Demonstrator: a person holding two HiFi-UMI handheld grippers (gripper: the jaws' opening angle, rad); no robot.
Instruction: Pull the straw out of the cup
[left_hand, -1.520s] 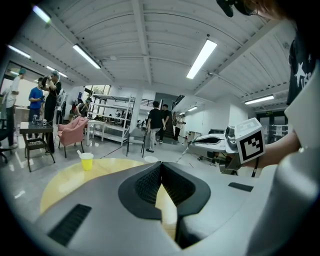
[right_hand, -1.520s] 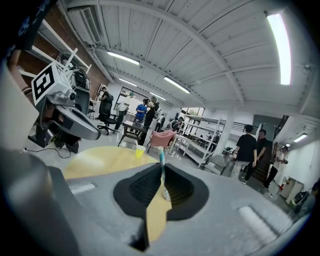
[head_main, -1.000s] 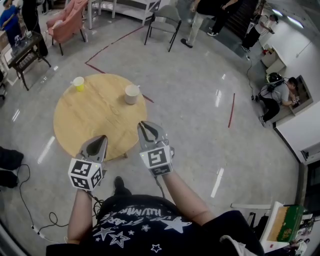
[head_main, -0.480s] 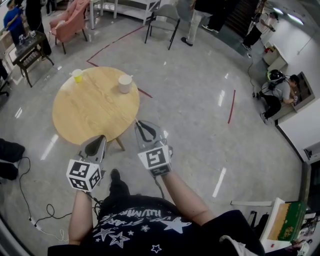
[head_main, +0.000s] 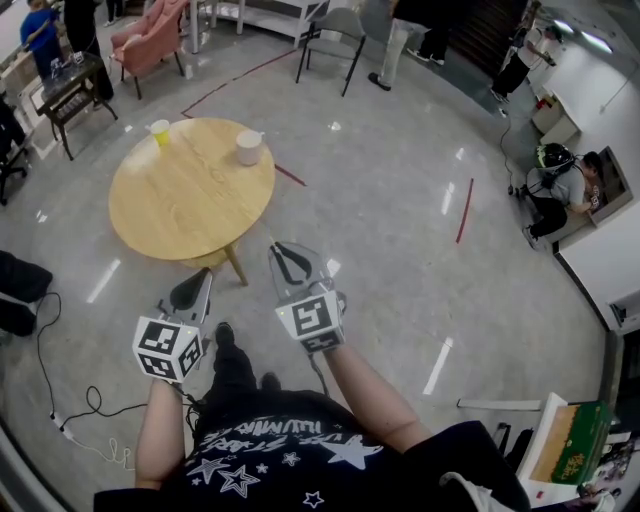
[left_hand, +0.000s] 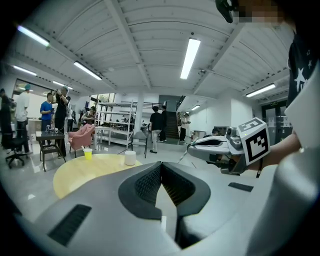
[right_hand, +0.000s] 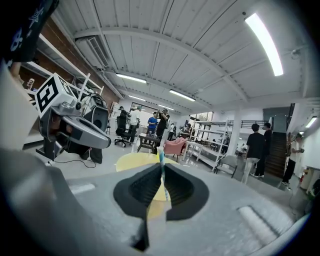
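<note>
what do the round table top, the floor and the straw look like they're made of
Table top: looks like light wood or wood-look veneer, matte; faint grain lines show.
Floor: probably polished stone or glossy tile; grey mottling and sharp reflections of the ceiling lights.
Straw: likely paper, blue and white stripes; too small to rule out plastic.

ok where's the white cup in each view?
Head view: cup upper left, near the far edge of the table.
Left gripper view: cup left of centre, just above the jaws.
Right gripper view: not made out.
Shared landmark: the table, seen in all three.
</note>
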